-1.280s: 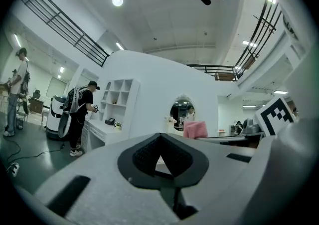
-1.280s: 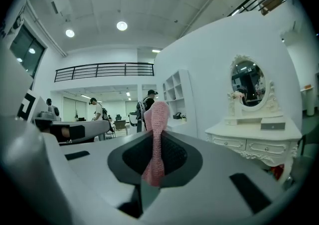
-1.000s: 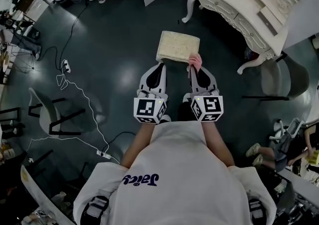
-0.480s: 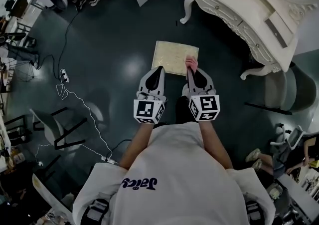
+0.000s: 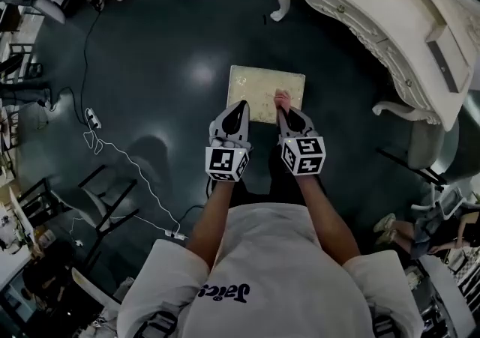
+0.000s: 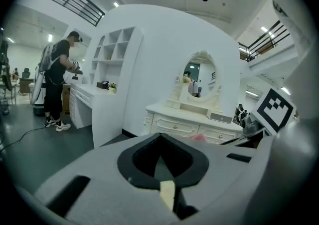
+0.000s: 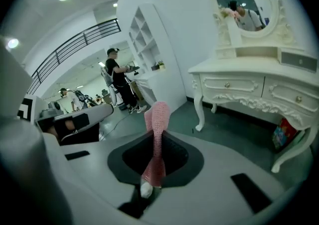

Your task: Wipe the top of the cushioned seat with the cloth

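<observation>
Fingers (image 5: 295, 121) of right gripper (image 5: 284, 109) pinch cloth (image 7: 158, 119) over cushioned seat (image 5: 253, 86); dark floor (image 5: 165, 44).

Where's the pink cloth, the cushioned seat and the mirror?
pink cloth (image 7: 155, 139), right gripper view, middle fold between the jaws.
cushioned seat (image 5: 251, 93), head view, bare left part of top.
mirror (image 6: 199, 78), left gripper view, centre of glass.

Dressing table (image 5: 390, 22), white, carved legs, drawers: top right corner of the dark floor (image 5: 150, 52). Oval mirror (image 6: 199, 77) upright on it. Open-shelf unit (image 6: 112, 54), white, beside a white desk (image 6: 84, 99); person (image 6: 57, 87) standing at the desk. Power strip (image 5: 91, 118) with white cable (image 5: 146, 183): floor's left side. Black-framed chair (image 5: 105, 195): lower left.
</observation>
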Tool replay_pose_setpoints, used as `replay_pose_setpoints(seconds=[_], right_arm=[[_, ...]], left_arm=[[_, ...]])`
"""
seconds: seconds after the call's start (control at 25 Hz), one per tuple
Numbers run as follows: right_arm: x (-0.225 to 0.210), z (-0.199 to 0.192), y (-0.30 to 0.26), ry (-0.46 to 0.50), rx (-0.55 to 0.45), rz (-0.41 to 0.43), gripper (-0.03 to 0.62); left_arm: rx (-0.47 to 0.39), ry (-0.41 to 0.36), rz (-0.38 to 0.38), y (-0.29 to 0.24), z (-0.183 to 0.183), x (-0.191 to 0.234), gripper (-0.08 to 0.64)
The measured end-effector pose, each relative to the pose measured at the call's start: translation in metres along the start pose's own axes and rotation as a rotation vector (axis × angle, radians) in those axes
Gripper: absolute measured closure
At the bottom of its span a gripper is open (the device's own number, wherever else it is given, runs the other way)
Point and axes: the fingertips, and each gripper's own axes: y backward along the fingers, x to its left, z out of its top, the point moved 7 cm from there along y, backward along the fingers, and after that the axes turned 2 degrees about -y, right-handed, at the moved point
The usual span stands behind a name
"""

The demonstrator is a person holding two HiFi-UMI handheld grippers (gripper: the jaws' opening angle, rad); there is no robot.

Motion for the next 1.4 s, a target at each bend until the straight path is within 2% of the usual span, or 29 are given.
replay_pose_setpoints(seconds=[0.16, 0.4, 0.76, 1.04, 1.24, 1.4], right_arm=[[-0.007, -0.022, -0.073, -0.044, 0.092, -0.048, 0.571], [-0.011, -0.064, -0.188, -0.185, 0.183, -0.112, 0.571], [-0.007, -0.114, -0.346, -0.203, 0.307, -0.098, 0.571], [0.003, -0.145, -0.416, -0.204, 0.434, -0.093, 0.571], [-0.009, -0.166, -0.427, -0.288, 0.557, -0.157, 0.569], [-0.018, -0.165, -0.422, -0.291, 0.569, -0.148, 0.569]], left_arm=[[0.027, 0.033, -0.04, -0.041, -0.035, 0.057, 0.546], [0.085, 0.052, -0.144, -0.098, -0.099, 0.138, 0.546], [0.152, 0.098, -0.123, -0.14, -0.186, 0.232, 0.546], [0.184, 0.116, -0.106, -0.148, -0.213, 0.269, 0.546], [0.192, 0.127, -0.095, -0.145, -0.22, 0.27, 0.546], [0.195, 0.136, -0.095, -0.145, -0.225, 0.261, 0.546]])
